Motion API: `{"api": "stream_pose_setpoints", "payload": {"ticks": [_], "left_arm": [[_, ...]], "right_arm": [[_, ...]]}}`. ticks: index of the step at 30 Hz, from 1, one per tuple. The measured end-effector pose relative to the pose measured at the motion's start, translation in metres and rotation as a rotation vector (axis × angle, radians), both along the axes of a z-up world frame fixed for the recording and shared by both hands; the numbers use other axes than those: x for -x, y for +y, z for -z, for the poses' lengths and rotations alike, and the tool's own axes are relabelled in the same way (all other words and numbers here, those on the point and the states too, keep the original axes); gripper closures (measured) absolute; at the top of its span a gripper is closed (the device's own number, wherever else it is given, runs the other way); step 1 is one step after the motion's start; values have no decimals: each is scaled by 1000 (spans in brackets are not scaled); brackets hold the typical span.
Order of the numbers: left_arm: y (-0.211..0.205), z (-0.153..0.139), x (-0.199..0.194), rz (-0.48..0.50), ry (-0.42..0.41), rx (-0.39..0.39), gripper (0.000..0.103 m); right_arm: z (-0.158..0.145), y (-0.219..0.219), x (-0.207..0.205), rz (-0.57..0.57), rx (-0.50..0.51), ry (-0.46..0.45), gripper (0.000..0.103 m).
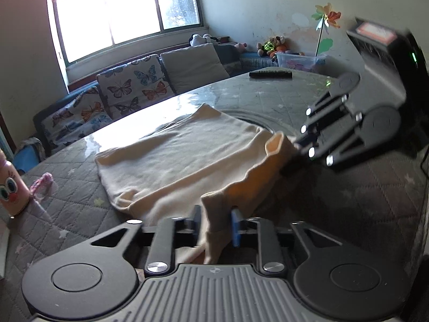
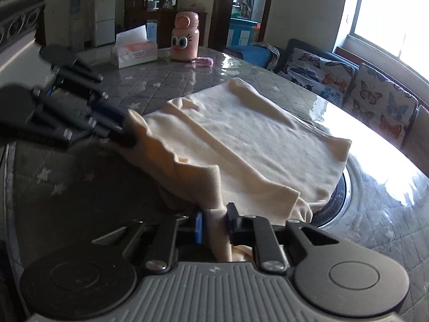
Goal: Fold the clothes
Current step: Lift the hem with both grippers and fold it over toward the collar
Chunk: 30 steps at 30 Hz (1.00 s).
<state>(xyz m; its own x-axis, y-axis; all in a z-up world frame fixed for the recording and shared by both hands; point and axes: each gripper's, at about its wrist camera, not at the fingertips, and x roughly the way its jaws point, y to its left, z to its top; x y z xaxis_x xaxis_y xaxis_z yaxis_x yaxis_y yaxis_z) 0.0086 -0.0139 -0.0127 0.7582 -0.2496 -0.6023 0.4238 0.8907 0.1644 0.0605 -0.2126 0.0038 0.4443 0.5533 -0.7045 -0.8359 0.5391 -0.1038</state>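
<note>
While both grippers hold the near edge of the cream garment [image 1: 182, 147], the work in hand looks like carrying that edge over the rest of the cloth. Nearest, the left gripper [image 1: 215, 222] is pinched on one corner of the edge, with cloth bunched between its blue pads; the right gripper [image 2: 214, 225] is pinched on the other corner in the same way. Between them the lifted edge sags in a wavy line just above the table [image 1: 335, 187].

To do this well, I would judge that both corners should travel at the same height and pace, with the edge kept taut enough to lose the sag, so the fold line stays straight. Setting the corners down square on the far edge would stop the layers from skewing. The grip should hold until the cloth rests flat.

Beyond the lifted edge, the rest of the garment lies flat on the quilted table cover, already doubled into a rough rectangle, its far side partly over a dark round inset [image 2: 340, 196] in the table. Further off stand a pink bottle [image 2: 185, 37] and a tissue box [image 2: 134, 51].

How many layers lie in the flat part cannot be made out, nor what kind of garment it is. The cloth below each gripper is hidden by the gripper's body.
</note>
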Motion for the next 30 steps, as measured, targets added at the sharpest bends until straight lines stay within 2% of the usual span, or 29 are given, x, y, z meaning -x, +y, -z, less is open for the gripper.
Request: {"api": "stream_pose_setpoints", "payload": {"ticks": [2,7,16,18,21,30], "left_arm": [[2,4,4,-7,-2,-20,56],[5,14,10,-25,-8,-76,56],[4,27,9,0,-18,-144,57],[6,27,7,-1,-20,-150,73],[10,23,4,-10,-29,-143,91],[14,-3,20,6,-72,-84,96]], "right_arm": [[-4,-1,-1,17,-22,19,91],[-13,-1,-5,42,-59,26,92],[-19,-1,-9,82,-98,24,92],[-19,-1,-9,90,-105,24,93],[-20,-1,-9,100,-117,24,93],[-28,-12,1,116,-163,16,94]]}}
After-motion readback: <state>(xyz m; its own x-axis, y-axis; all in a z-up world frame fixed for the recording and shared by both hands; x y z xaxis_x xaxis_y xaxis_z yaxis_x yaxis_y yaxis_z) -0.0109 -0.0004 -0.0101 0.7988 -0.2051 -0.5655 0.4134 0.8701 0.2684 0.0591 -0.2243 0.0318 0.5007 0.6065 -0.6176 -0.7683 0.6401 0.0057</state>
